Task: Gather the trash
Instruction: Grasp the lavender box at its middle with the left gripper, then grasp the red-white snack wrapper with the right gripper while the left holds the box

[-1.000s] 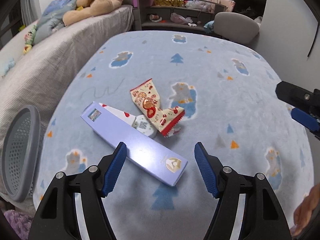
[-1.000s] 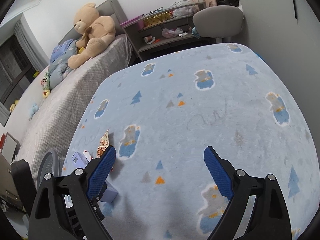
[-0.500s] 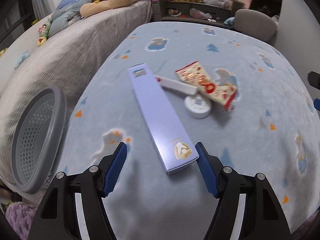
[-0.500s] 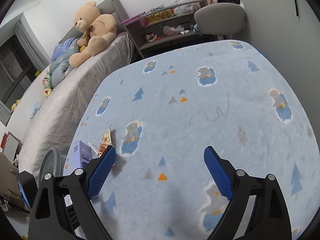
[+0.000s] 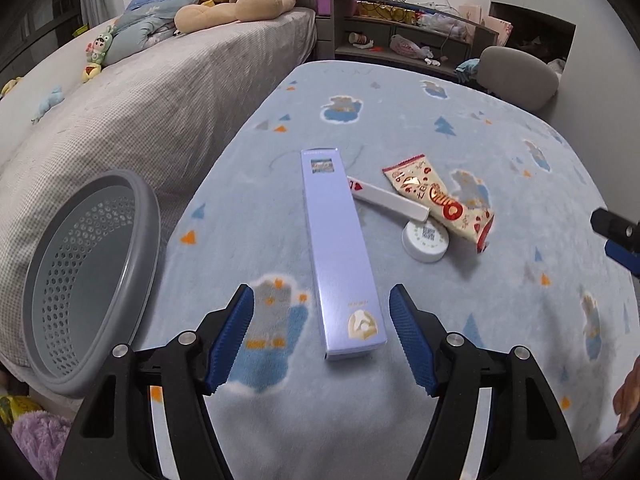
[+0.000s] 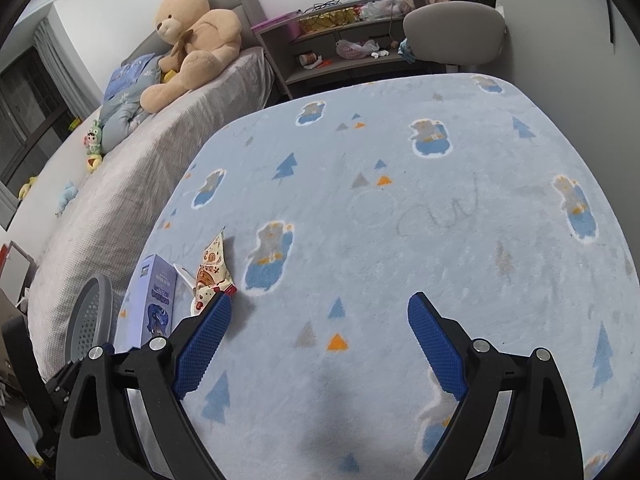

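A long lilac box (image 5: 340,248) lies lengthwise on the blue patterned blanket (image 5: 500,152). Its near end sits between the fingers of my left gripper (image 5: 322,334), which stands open and does not touch it. Right of the box lie a thin white and red packet (image 5: 390,199), a round white lid (image 5: 425,240) and a red and cream snack wrapper (image 5: 438,202). My right gripper (image 6: 320,344) is open over bare blanket, with the wrapper (image 6: 212,270) and box (image 6: 154,296) off its left fingertip.
A grey perforated basket (image 5: 86,276) stands at the blanket's left edge, beside a grey-covered bed (image 5: 132,100) with a teddy bear (image 6: 192,40). Shelves (image 5: 400,40) and a grey chair (image 5: 516,76) lie beyond. The right gripper's tip (image 5: 618,240) shows at the right edge.
The left gripper has swung leftward, so the lilac box now points straight away between its fingers and the basket shows more. The right gripper has shifted slightly toward the trash.
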The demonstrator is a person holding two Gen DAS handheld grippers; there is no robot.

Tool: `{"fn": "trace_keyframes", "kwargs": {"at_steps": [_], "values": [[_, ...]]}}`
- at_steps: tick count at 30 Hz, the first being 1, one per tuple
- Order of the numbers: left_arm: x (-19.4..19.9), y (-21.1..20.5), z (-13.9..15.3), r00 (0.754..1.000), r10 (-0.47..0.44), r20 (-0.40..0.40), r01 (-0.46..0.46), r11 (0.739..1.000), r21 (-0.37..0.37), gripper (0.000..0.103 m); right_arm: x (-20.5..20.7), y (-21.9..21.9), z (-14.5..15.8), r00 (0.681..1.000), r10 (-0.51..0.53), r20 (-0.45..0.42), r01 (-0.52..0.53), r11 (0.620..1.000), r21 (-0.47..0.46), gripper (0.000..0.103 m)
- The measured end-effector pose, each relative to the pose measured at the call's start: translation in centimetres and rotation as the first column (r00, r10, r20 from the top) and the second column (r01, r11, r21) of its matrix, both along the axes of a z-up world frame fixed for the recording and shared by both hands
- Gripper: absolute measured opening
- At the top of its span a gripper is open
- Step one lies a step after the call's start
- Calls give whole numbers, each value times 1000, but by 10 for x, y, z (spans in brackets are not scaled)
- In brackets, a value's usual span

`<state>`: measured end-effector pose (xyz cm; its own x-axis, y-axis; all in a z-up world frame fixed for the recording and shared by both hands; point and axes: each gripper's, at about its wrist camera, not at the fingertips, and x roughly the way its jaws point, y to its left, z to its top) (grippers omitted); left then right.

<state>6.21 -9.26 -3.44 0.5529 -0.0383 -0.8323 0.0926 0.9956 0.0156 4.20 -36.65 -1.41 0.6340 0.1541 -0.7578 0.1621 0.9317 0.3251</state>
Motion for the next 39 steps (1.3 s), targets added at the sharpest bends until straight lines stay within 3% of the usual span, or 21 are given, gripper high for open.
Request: {"fn": "trace_keyframes", "kwargs": {"at_steps": [17,23,33,39], "values": [[60,0,-27,997,-52,-66,51,999,-19,67,12,23,-15,998,38,-57,-40,999,-31,88],[61,0,-38,990,-90,-107,84,994,-66,36,15,29,-16,997,44,-62,-47,998,-43,88],[55,15,-14,993,-96,-70,91,993,-76,33,19,39,-17,996,63,-62,-66,996,-53,88],[50,34,12,994,-109,-12,108,994,-25,33,26,48,-16,995,81,-60,-85,995,-58,88]]}}
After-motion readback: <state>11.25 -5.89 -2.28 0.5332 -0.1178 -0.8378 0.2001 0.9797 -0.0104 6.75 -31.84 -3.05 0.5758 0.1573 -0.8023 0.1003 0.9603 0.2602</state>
